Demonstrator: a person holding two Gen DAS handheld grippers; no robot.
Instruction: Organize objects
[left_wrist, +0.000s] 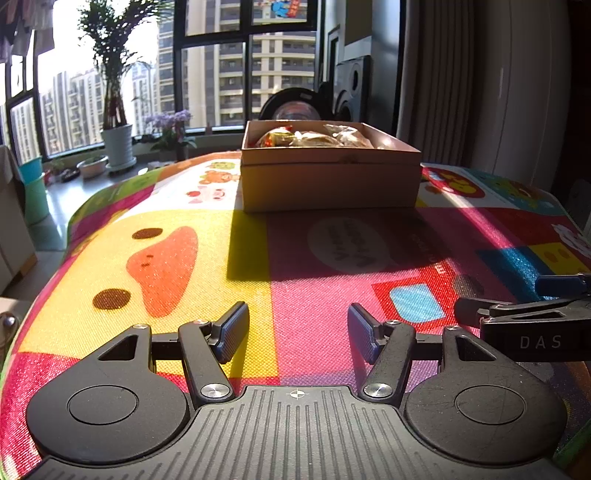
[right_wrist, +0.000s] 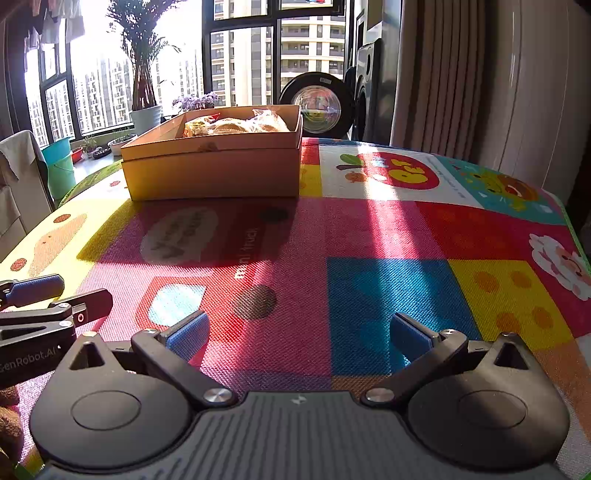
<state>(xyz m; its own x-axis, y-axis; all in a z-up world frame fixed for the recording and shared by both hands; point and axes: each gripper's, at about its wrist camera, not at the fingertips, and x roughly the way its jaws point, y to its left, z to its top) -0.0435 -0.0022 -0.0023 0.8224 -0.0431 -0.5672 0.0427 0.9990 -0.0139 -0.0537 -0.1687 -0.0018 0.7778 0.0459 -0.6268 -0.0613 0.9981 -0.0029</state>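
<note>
Open tan cardboard box of wrapped snacks, far across colourful cartoon-print desk mat, straight ahead of left hand-held gripper, jaws apart, empty. From right wrist: same box ahead-left; right hand-held gripper spread wide, empty, low over mat.

Two black claws with blue ribbed pads, silver screws (lettering "DAS", "GenRobot.AI")

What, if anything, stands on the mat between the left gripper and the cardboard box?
Nothing visible: only bare play mat, partly in the box's shadow, lies between the open left gripper and the cardboard box. The right gripper is off to the side.
</note>
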